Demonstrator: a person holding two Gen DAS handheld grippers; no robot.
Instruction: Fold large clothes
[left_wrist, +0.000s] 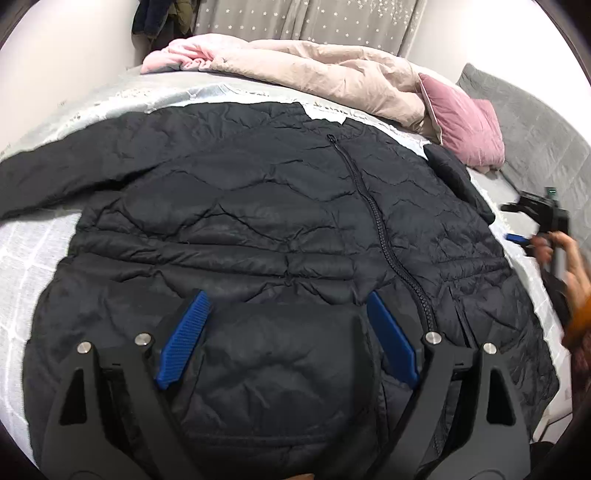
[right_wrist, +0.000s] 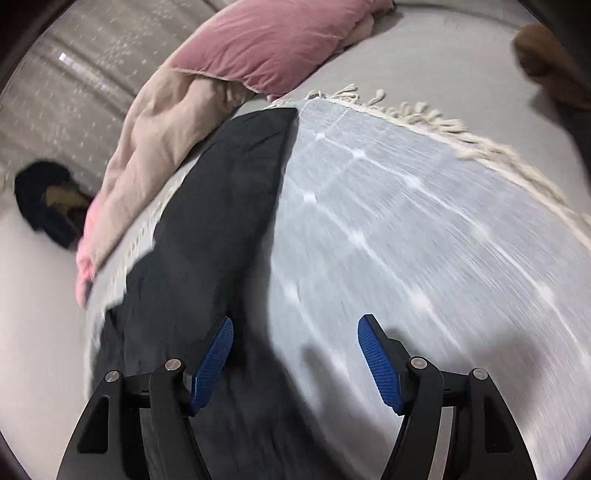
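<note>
A black quilted jacket lies spread flat, front up and zipped, on a grey checked bedspread. One sleeve stretches to the far left. My left gripper is open above the jacket's near part, holding nothing. The right gripper shows at the right edge of the left wrist view, in a hand. In the blurred right wrist view, my right gripper is open and empty above the bedspread, beside the jacket's other sleeve; its left finger is over the sleeve edge.
A beige duvet and a pink pillow lie at the back of the bed, just beyond the jacket. The bedspread has a fringed edge. A grey curtain and hanging dark clothes stand behind.
</note>
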